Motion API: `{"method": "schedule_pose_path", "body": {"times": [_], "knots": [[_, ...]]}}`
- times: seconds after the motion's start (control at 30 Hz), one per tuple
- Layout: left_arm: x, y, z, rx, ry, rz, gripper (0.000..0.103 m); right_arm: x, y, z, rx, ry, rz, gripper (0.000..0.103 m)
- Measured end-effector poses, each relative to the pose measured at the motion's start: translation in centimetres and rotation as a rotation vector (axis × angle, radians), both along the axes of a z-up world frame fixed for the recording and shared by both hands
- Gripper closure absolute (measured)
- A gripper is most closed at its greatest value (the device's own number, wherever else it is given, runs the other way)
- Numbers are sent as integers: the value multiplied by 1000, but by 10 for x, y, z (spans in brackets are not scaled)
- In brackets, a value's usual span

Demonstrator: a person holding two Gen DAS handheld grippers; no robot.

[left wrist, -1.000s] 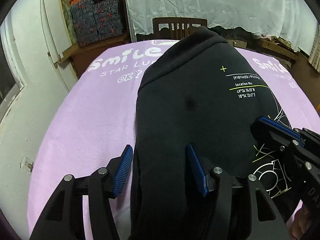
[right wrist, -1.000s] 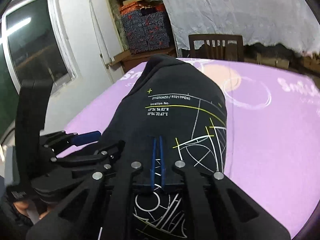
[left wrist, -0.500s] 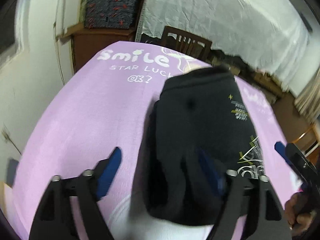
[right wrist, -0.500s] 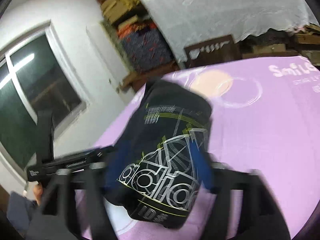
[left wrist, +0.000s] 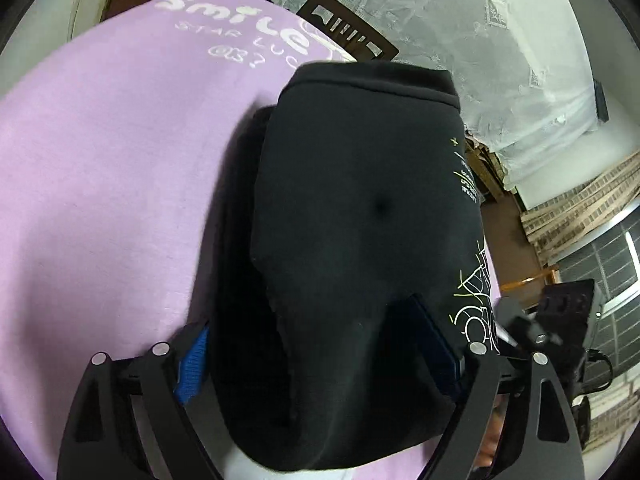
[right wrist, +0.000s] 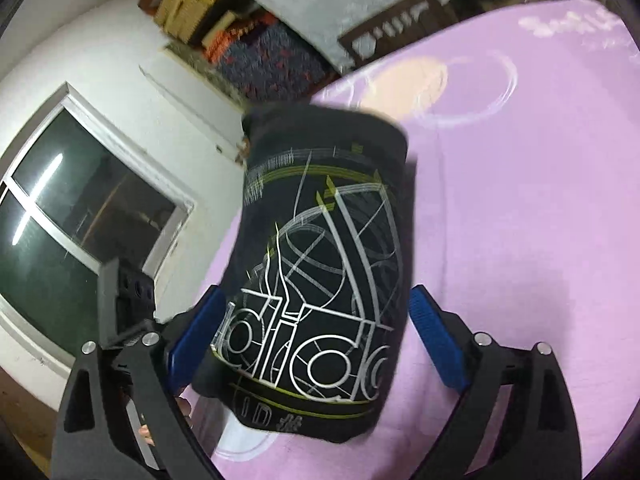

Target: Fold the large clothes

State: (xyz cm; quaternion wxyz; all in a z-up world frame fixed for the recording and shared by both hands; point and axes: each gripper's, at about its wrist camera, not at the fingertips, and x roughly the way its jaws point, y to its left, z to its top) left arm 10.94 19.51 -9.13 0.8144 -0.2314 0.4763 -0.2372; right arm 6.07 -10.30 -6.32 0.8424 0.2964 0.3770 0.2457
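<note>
A black sweatshirt with white and yellow line print lies folded into a compact block (left wrist: 360, 220) on the purple cloth (left wrist: 112, 168). It also shows in the right wrist view (right wrist: 324, 280), print side up. My left gripper (left wrist: 316, 356) is open, its blue pads either side of the garment's near end. My right gripper (right wrist: 316, 340) is open too, its blue pads apart on both sides of the printed end. Neither gripper holds the cloth.
The purple cloth carries white "Smile" lettering (left wrist: 240, 20). A wooden chair (left wrist: 348, 36) stands beyond the far edge before a white curtain (left wrist: 480, 60). A window (right wrist: 80, 216) and stacked boxes (right wrist: 256, 52) are on the left. The other gripper (left wrist: 568, 320) shows at right.
My right gripper was shut on the garment's edge a second ago and has opened. Both grippers have lifted and tilted over the folded block, which now lies more compact.
</note>
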Motion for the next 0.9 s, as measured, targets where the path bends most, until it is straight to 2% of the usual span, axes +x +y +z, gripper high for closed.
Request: {"method": "schedule_pose_path", "body": {"times": [0.1,0.17,0.3,0.47,0.6,0.9], "knots": [[0,-1,-2,-39,2,-16,17,8,14,-8,-9,18,17,5],[3,-5,-5,-61,6,-35,21,12,19,-11,-26,20,16,4],[1,-12,-6,-42,-13,-37,23,27,23,-23,-7,25,46,4],[-4,-14,-5,-36,-21,-39,28,28,24,-25,2,0,52,13],[-14,-20,3,-16,-69,-57,29,24,15,-25,54,-5,44,30],[-31,-16,21,-21,-125,-73,29,14,12,-6,81,-37,55,36]]}}
